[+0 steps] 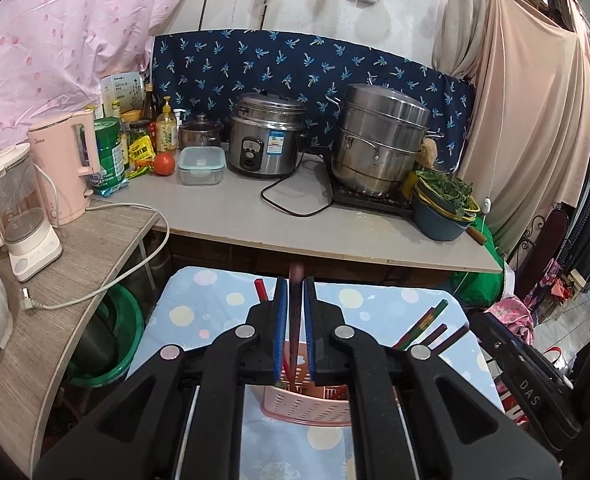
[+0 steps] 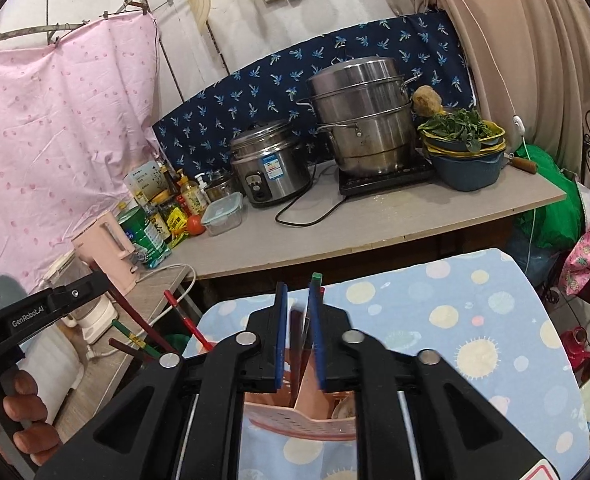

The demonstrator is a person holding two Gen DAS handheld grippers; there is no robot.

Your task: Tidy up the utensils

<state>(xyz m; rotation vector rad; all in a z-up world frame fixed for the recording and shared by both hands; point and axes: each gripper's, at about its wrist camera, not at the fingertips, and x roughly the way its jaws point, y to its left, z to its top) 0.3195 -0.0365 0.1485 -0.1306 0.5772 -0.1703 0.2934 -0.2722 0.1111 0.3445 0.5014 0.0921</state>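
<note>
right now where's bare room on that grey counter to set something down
Free: the front strip of the counter, from the lidded container across to the blue bowls, though the black cord loops into it. Crowded: the back row, bottles, rice cooker, steamer pot.

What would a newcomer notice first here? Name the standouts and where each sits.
The left gripper fills the foreground, clamped on a dark utensil handle above a pink perforated holder on the dotted blue cloth. Behind, on the grey counter, stand a tall stacked steel steamer pot to the right and a rice cooker at centre.
</note>
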